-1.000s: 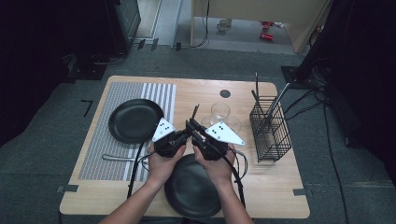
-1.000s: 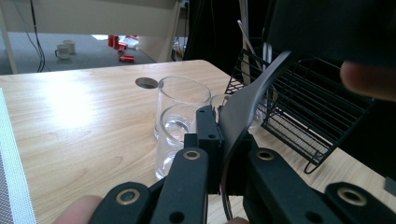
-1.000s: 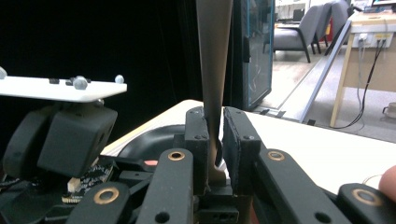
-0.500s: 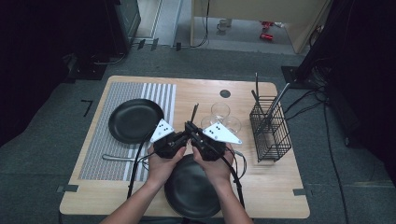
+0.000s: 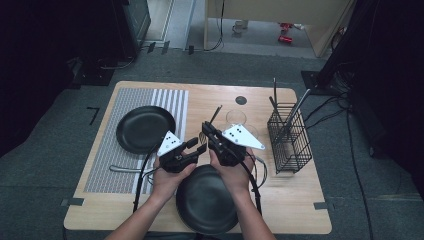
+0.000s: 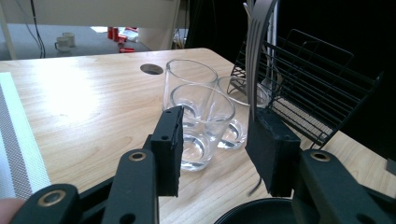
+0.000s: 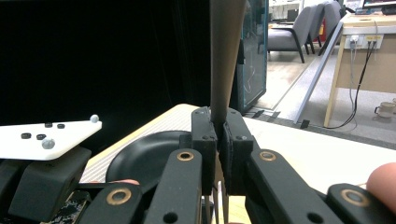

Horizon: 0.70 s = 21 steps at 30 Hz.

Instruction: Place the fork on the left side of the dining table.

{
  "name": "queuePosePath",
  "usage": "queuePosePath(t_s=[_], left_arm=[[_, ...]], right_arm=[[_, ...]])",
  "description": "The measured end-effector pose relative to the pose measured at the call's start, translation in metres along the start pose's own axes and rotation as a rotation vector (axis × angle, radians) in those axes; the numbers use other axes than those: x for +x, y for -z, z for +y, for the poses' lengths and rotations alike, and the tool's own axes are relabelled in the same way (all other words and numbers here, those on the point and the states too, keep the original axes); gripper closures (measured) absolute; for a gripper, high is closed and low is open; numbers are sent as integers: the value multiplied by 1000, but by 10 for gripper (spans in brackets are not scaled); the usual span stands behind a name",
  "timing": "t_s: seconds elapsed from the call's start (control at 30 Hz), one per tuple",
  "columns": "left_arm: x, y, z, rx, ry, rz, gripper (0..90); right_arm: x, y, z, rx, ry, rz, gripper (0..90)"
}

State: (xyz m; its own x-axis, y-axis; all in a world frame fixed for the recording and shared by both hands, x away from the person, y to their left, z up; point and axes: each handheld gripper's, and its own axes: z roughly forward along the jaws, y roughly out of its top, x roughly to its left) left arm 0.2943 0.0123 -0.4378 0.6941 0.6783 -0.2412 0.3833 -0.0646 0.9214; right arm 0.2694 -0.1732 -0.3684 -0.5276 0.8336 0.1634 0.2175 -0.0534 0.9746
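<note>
Grey carpet floor (image 5: pixel 45 165), office chairs (image 7: pixel 303 28), dim room

One camera looks down on the table (image 5: pixel 210 100); two ride close behind each gripper, sharing it.

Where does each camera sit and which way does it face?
High view: above the person's side, facing forward and down on the pale wooden table; forearms, left gripper, right gripper.
Left gripper view: rides the left gripper, facing clear glasses and a black wire basket; its jaws have just been opening, slim metal utensil between them.
Right gripper view: rides the right gripper, facing a round black plate; jaws shut on the utensil.
Shared: the utensil.
</note>
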Motion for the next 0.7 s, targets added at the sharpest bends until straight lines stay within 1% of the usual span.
queuePosePath(t_s=[0.07, 0.13, 0.2, 0.27, 0.37, 0.43, 0.5, 0.53, 0.57, 0.6, 0.63, 0.67, 0.7], left_arm=[[2, 1, 0, 4, -2, 7, 560], [3, 2, -2, 7, 1, 2, 555], [4, 3, -3, 8, -9, 4, 543], [5, 5, -3, 7, -8, 4, 537], [11, 11, -1, -6, 3, 25, 531], [15, 15, 2, -13, 17, 51, 533], [20, 20, 7, -29, 31, 64, 533], [22, 23, 10, -38, 33, 73, 533], [22, 23, 10, -38, 33, 73, 533], [25, 28, 16, -56, 36, 80, 532], [25, 28, 16, -56, 36, 80, 529], [26, 32, 23, -75, 34, 87, 525], [26, 35, 26, -83, 29, 88, 521]], right_arm=[[0, 0, 1, -6, 2, -4, 870], [-1, 0, 3, -11, -1, -4, 870], [-1, 1, 6, -16, 0, -8, 870], [-2, 2, 8, -19, 2, -15, 870], [-4, 2, 9, -16, 15, -25, 870], [-5, 3, 8, -9, 15, -30, 870], [-6, 2, 6, -3, 15, -34, 870], [-7, 2, 4, 1, 17, -35, 870], [-7, 2, 4, 1, 17, -35, 870], [-7, 1, 1, 9, 19, -38, 871], [-7, 1, 1, 9, 19, -38, 871], [-7, -1, -3, 21, 25, -40, 870], [-7, -2, -4, 25, 25, -41, 870]])
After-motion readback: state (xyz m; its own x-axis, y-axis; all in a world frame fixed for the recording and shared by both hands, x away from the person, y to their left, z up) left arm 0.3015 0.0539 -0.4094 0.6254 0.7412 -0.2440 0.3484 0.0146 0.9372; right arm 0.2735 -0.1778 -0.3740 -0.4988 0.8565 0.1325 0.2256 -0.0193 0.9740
